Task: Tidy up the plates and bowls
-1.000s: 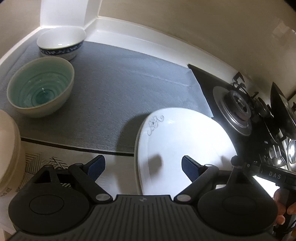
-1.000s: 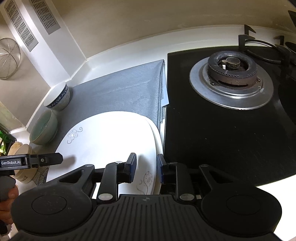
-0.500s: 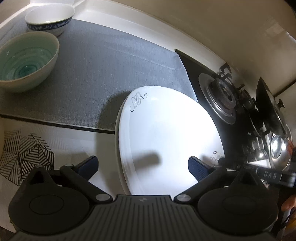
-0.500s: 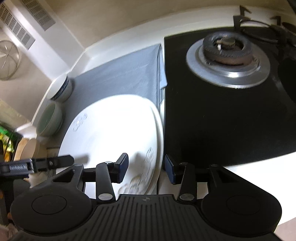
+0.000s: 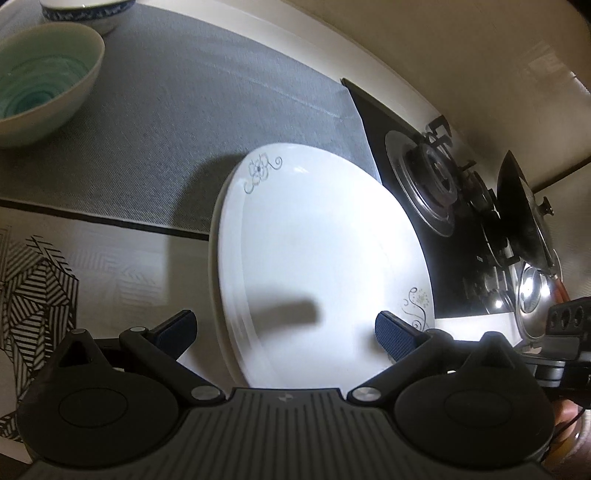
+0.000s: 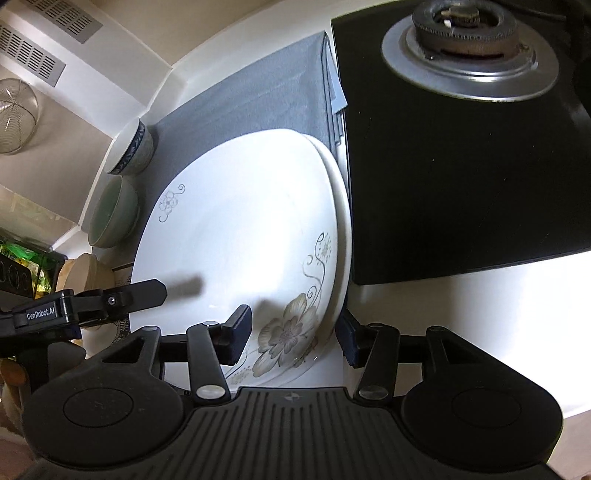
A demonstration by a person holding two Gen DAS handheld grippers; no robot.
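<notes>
Gas hob (image 6: 461, 177) sits right of the grey mat (image 5: 192, 122). White floral plate (image 6: 240, 243) lies stacked on a second white plate (image 6: 341, 236), half on the mat, right edge close beside the hob. Green bowl (image 5: 40, 88) and blue-rimmed bowl (image 5: 85, 11) stand at the mat's far left, well apart from the plates.

Left gripper (image 5: 284, 328): jaws spread wide, released, hovering over the near-left part of the top plate, nothing between the pads.

Right gripper (image 6: 293, 332): jaws apart, straddling the near-right rim of the stack by the big flower print; pads not clamped on it.
</notes>
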